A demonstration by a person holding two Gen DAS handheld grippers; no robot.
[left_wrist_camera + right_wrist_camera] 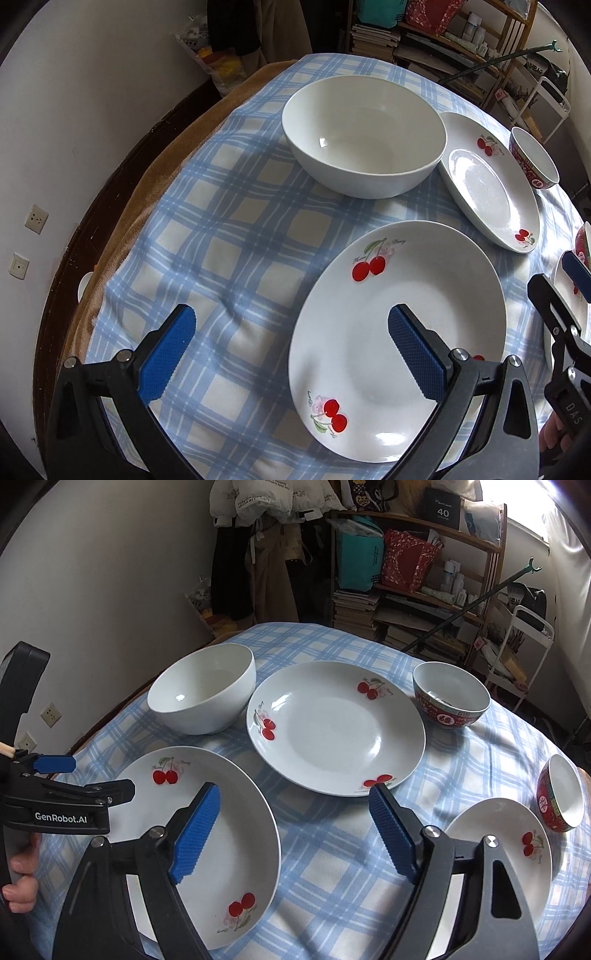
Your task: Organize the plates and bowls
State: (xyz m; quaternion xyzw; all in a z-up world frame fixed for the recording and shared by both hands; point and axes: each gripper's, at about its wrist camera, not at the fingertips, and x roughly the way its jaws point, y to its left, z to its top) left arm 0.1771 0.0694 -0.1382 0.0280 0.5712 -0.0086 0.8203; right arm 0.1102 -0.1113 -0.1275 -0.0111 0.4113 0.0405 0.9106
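Several dishes lie on a blue plaid tablecloth (229, 229). My left gripper (291, 332) is open and empty. Its right finger is over the near cherry plate (406, 280) and its left finger over bare cloth, with the plate's left rim between them. Behind stand a large white bowl (364, 136), a second cherry plate (491, 184) and a red patterned bowl (533, 162). My right gripper (295, 830) is open with nothing in it, between the near-left plate (243, 830) and a small cherry plate (498, 834). A small red bowl (561, 797) sits tilted at the right.
The round table's left edge shows a tan cover (122, 236) close to the wall (74, 110). A cluttered wooden shelf (417, 583) and a white cart (517, 657) stand behind the table. The left gripper (85, 775) and a hand (20, 886) show at the right wrist view's left edge.
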